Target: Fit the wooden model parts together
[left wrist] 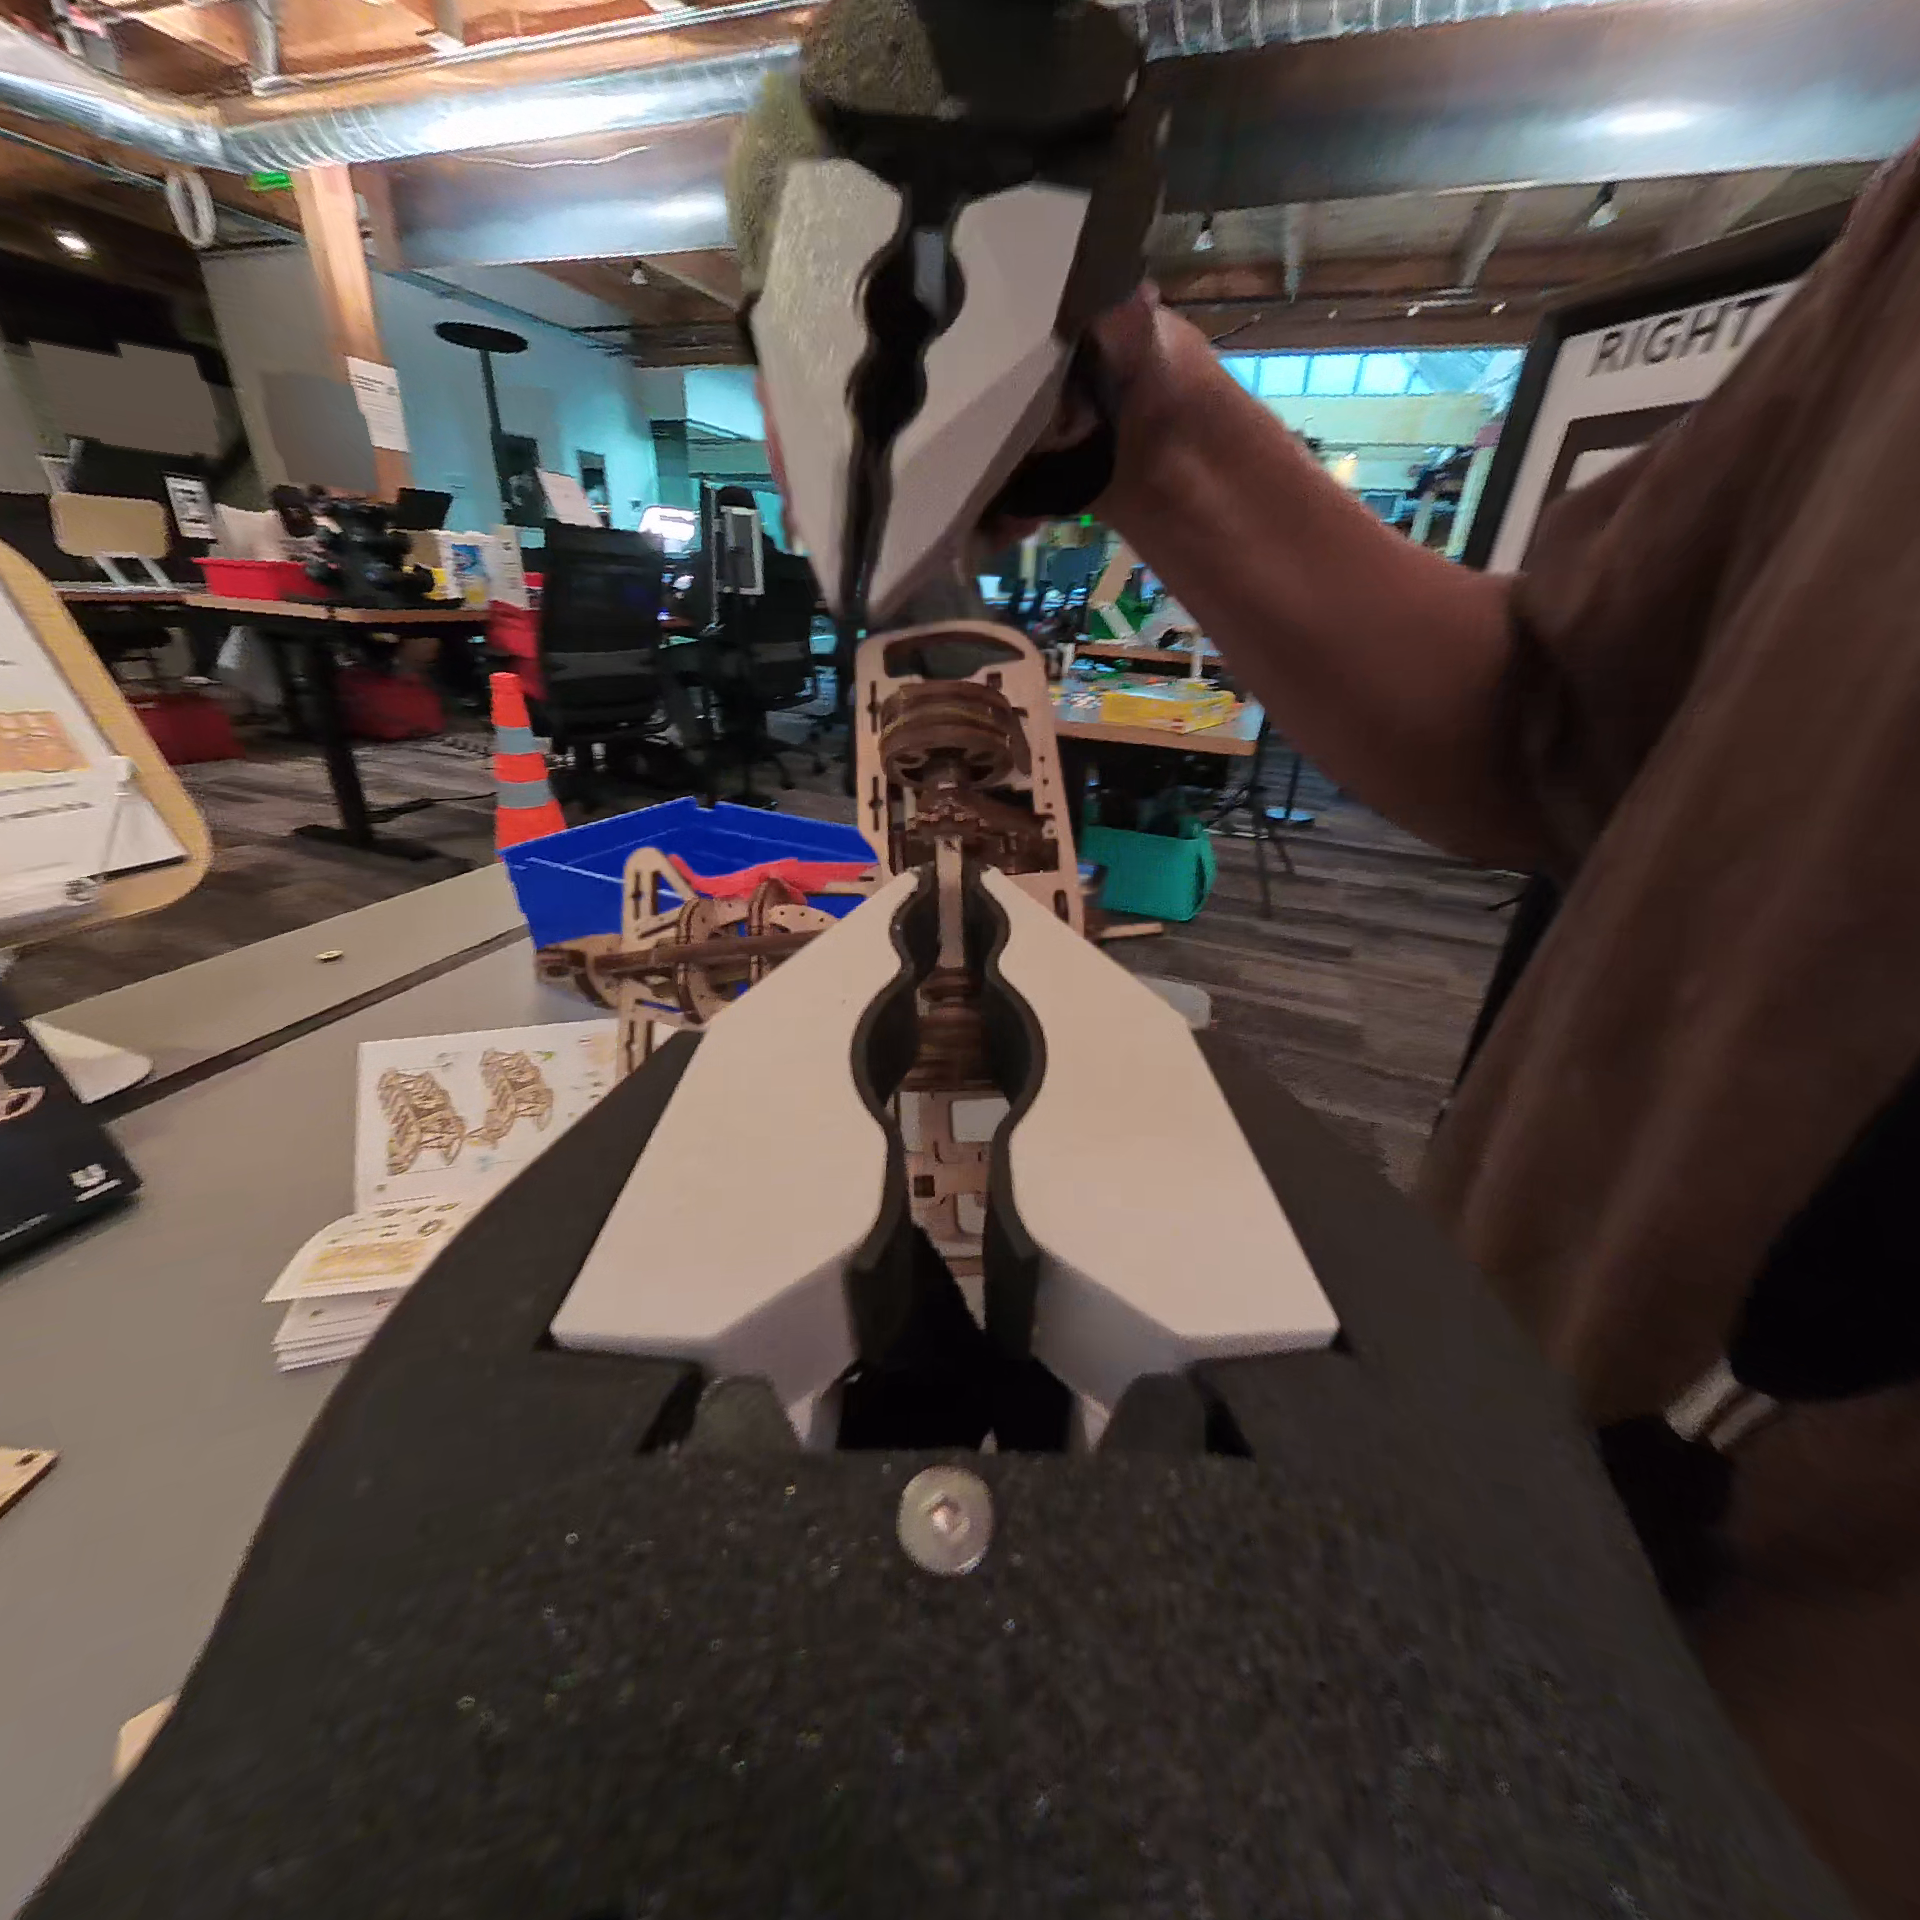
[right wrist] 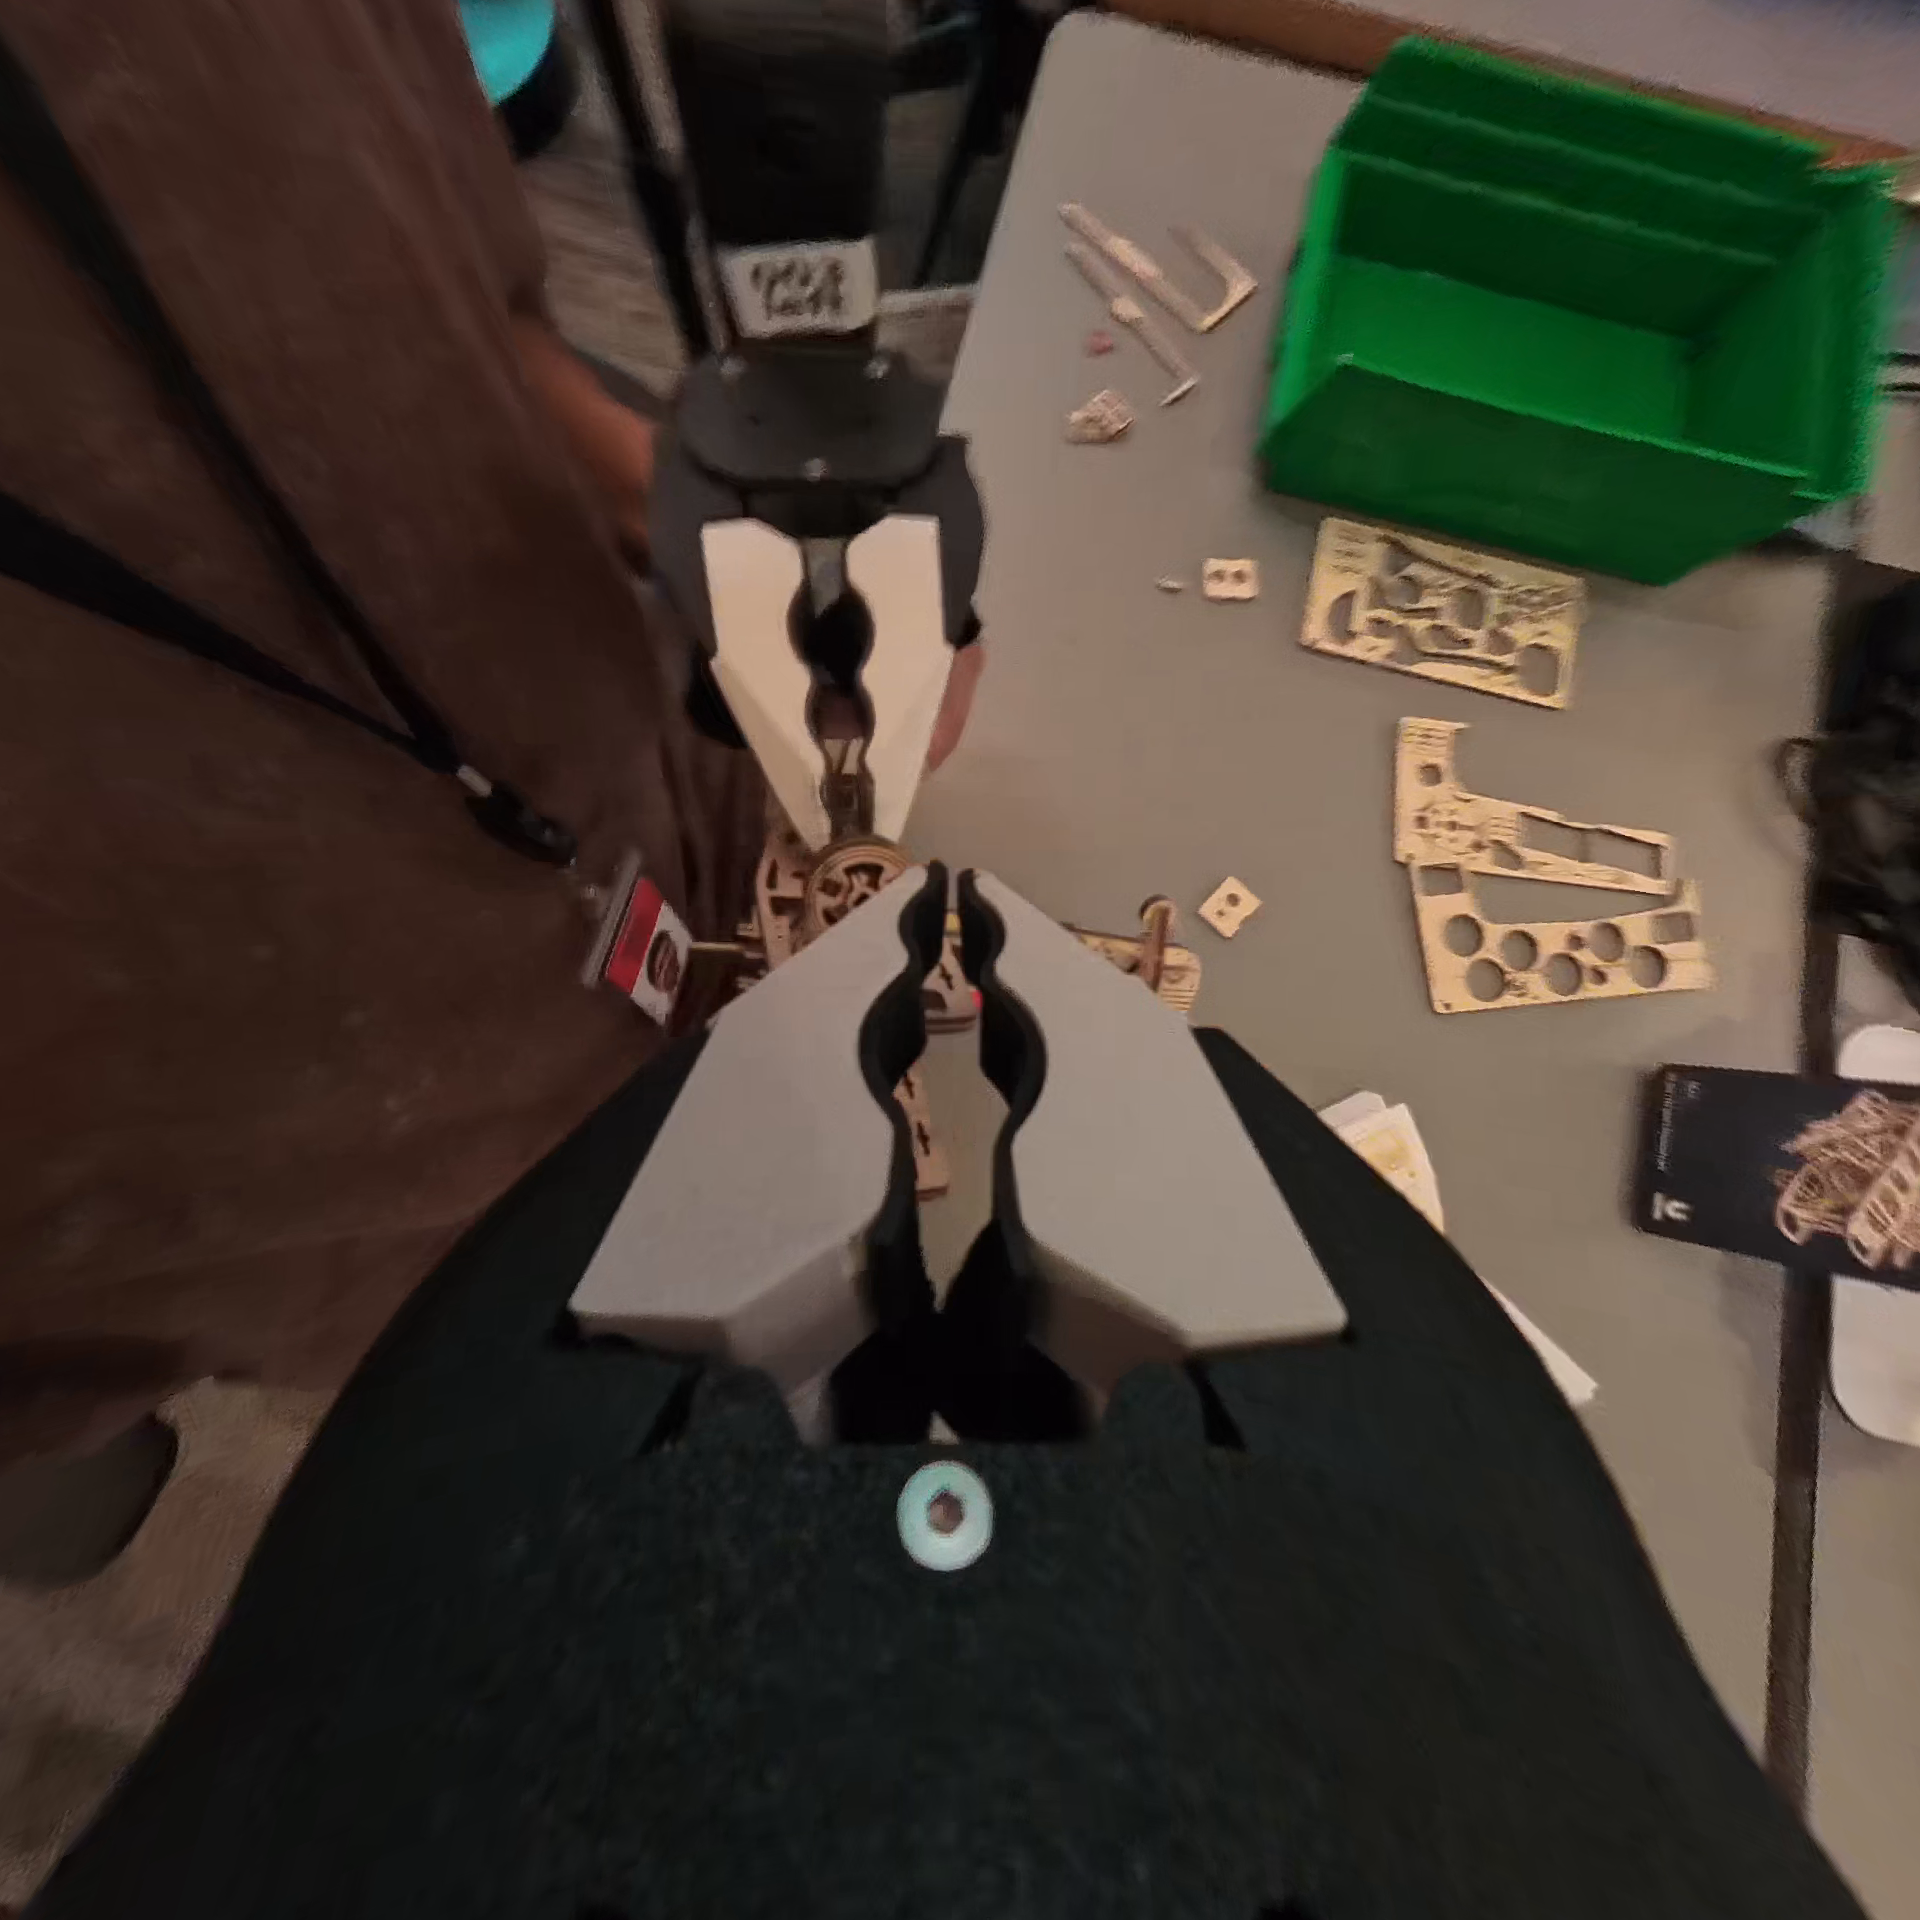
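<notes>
My left gripper (left wrist: 951,894) is shut on a thin strip of the wooden model (left wrist: 961,748). It holds the model upright above the grey table (left wrist: 156,1403). The model is a pale frame with dark round gears on a shaft. My right gripper (left wrist: 862,608) comes down from above, and its tips sit at the frame's top edge. In the right wrist view my right gripper (right wrist: 948,883) has its jaws almost together with nothing seen between the tips. The left gripper (right wrist: 852,821) shows beyond it, clamped on the model's gear end (right wrist: 847,878).
A second wooden assembly (left wrist: 707,945) lies by a blue bin (left wrist: 623,873), near instruction sheets (left wrist: 457,1122). A green bin (right wrist: 1558,343), punched wooden sheets (right wrist: 1444,613) (right wrist: 1538,894), loose small pieces (right wrist: 1143,291) and a black box (right wrist: 1787,1164) lie on the table. A person in brown (left wrist: 1714,831) stands close. My hands' fingertips stand some 5 cm from each other.
</notes>
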Tool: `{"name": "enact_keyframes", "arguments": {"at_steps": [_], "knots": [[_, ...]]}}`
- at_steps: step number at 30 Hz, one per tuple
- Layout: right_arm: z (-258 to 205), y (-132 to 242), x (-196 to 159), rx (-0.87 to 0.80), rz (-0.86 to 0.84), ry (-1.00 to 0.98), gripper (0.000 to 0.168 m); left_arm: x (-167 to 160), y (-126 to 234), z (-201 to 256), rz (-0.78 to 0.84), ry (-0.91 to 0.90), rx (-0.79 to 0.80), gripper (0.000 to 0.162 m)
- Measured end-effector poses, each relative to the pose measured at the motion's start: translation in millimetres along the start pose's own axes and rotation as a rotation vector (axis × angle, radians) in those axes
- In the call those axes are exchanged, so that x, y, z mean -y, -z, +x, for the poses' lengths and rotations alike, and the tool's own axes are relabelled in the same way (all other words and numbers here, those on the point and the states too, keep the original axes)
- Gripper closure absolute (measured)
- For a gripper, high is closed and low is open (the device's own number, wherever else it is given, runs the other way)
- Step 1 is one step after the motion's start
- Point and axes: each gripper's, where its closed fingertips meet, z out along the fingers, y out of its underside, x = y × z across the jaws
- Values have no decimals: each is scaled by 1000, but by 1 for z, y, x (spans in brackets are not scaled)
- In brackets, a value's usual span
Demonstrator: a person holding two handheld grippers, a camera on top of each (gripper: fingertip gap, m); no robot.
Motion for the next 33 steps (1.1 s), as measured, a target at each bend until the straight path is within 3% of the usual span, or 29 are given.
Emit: {"name": "enact_keyframes", "arguments": {"at_steps": [1,3,5,8,12,25,33], "knots": [[0,9,5,-24,50,-26,164,-1,-1,-2,0,-5,22,162],[0,27,21,-105,184,-95,153,0,-1,-5,11,6,44,162],[-3,30,27,-236,266,-107,131,3,-1,-12,27,3,96,162],[-2,13,17,-561,265,-96,127,8,-2,-18,46,23,136,162],[-5,7,11,-938,206,-2,143,10,-5,-15,53,37,131,162],[-22,-4,-1,-919,108,-104,142,16,-6,9,61,-6,114,161],[-25,2,-7,-964,93,-139,152,14,-8,17,39,-35,111,162]]}}
